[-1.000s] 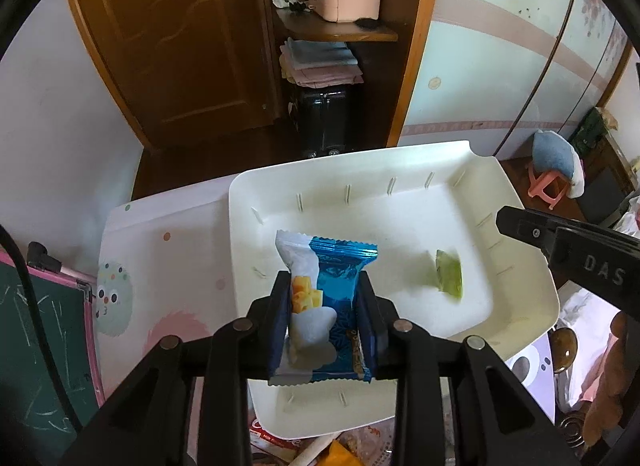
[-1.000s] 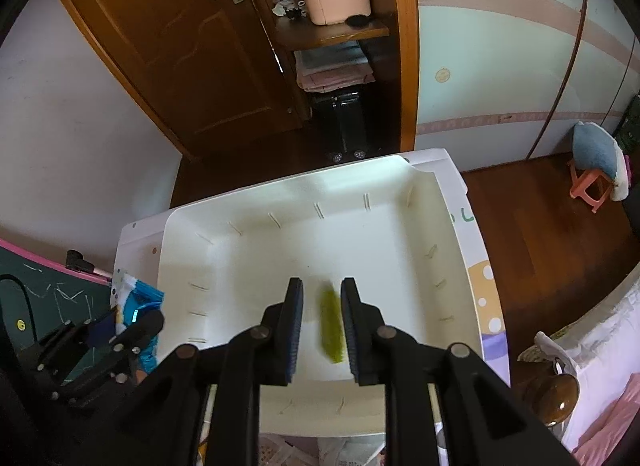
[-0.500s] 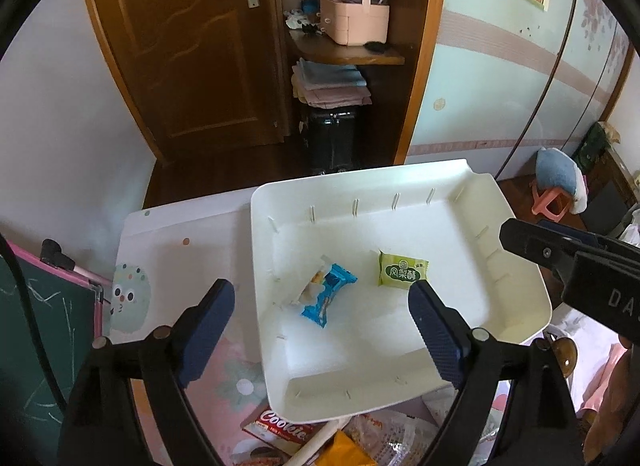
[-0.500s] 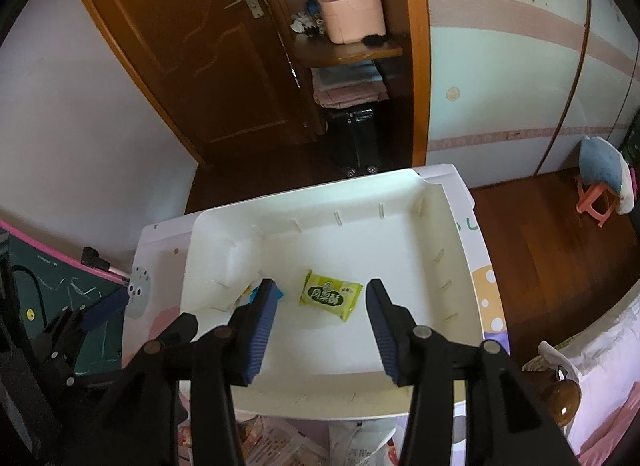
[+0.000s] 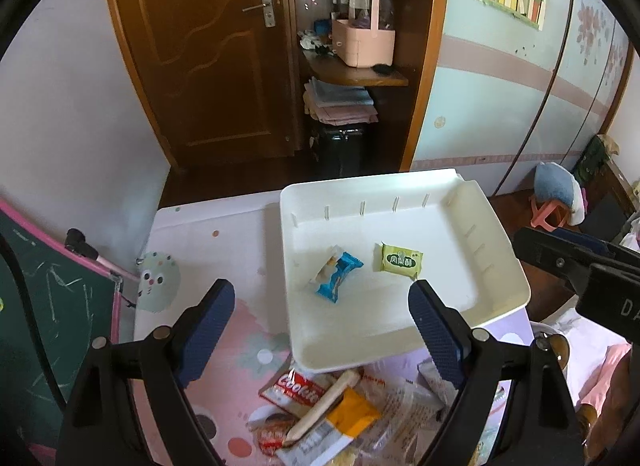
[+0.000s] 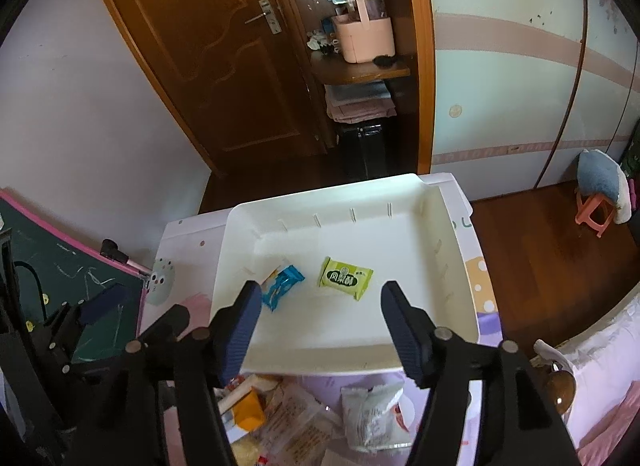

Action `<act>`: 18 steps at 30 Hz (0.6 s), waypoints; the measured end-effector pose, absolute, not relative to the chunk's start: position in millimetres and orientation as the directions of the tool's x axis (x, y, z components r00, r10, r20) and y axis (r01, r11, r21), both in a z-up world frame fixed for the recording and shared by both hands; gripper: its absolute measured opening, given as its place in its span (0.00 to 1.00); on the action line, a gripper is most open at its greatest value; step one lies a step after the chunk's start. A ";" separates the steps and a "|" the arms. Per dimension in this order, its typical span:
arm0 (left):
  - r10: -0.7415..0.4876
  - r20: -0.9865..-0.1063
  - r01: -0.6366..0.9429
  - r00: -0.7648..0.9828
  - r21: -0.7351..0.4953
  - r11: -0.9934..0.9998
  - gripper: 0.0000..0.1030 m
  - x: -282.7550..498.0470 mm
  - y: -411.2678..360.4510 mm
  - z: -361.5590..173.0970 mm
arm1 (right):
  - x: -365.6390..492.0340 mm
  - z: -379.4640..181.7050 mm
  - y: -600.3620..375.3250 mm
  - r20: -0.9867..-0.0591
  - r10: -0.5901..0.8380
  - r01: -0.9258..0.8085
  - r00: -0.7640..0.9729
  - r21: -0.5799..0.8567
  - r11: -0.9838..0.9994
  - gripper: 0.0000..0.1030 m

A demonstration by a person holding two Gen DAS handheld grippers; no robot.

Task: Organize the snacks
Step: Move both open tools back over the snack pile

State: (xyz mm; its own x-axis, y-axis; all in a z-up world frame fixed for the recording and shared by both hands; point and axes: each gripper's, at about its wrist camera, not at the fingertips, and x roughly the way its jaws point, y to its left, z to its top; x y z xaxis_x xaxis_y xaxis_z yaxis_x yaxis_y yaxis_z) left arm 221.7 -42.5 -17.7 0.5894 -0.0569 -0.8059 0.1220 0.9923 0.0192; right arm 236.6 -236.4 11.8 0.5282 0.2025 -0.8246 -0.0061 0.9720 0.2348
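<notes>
While both of my claws hang above the table, the white tray (image 5: 496, 250) sits there with two snacks lying loose on its floor. My left gripper (image 5: 320, 330) is spread wide, jaws well apart, nothing between them — one pad over the pink tabletop (image 5: 224, 225), the other over the tray's near edge. My right gripper (image 6: 320, 326) is just as wide, empty too, poised over the tray's near half. And there they are: the blue snack packet (image 6: 282, 286) lies tilted toward the tray's left side, and the green snack packet (image 6: 345, 277) rests just beside it, to its right, the two apart and not touching. Neither claw touches either packet. Below the tray's near rim a heap of wrapped snacks (image 5: 340, 406) clutters the table — a red-and-white packet, an orange one, some clear bags. At the table's left edge stands a green chalkboard (image 5: 52, 306).
</notes>
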 end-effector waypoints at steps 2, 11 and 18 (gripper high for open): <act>-0.054 -0.800 0.117 0.597 0.020 0.993 0.85 209.0 -39.9 -11.2 | 225.3 17.6 -237.1 -0.822 0.202 -0.011 0.533 0.232 0.973 0.63; -0.044 -0.774 0.097 0.631 0.022 0.995 0.87 144.1 -28.1 13.5 | 160.7 43.1 -238.7 -0.804 0.206 -0.057 0.558 0.211 0.976 0.71; -0.044 -0.758 0.092 0.651 0.020 0.996 0.88 92.1 -15.8 21.9 | 112.3 41.8 -244.9 -0.809 0.221 -0.072 0.544 0.218 0.973 0.73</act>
State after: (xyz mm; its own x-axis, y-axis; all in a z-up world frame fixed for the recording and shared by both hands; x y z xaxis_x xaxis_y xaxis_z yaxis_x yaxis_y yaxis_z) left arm 92.1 -15.8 21.9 0.6512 -0.0444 -0.7576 0.0917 0.9956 0.0205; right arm 112.3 -244.9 41.8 0.5440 0.2212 -0.8094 -0.0717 0.9734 0.2178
